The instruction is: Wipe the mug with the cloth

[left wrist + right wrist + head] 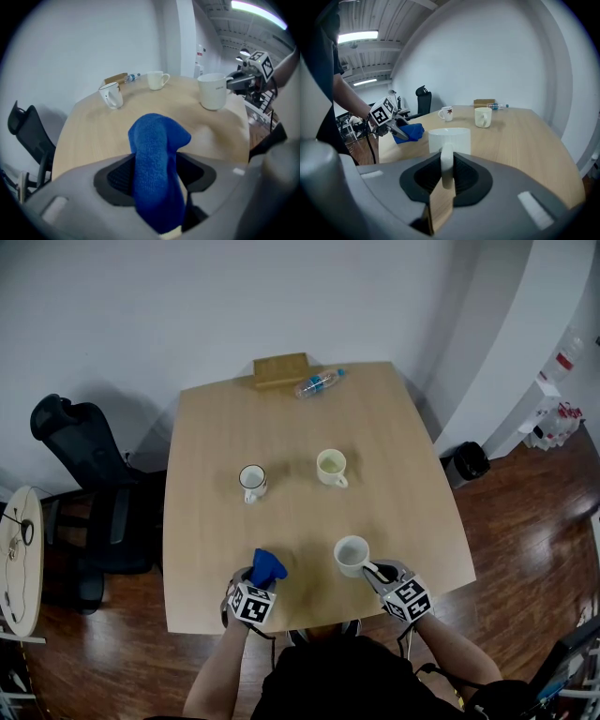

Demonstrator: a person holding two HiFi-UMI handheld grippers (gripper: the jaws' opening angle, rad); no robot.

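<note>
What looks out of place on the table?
Only the clear plastic bottle: it lies on its side at the far edge of the light wooden table, beside a tan block. No spill shows.

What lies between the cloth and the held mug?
Nothing: only bare table separates cloth from mug, seen in the head view.
</note>
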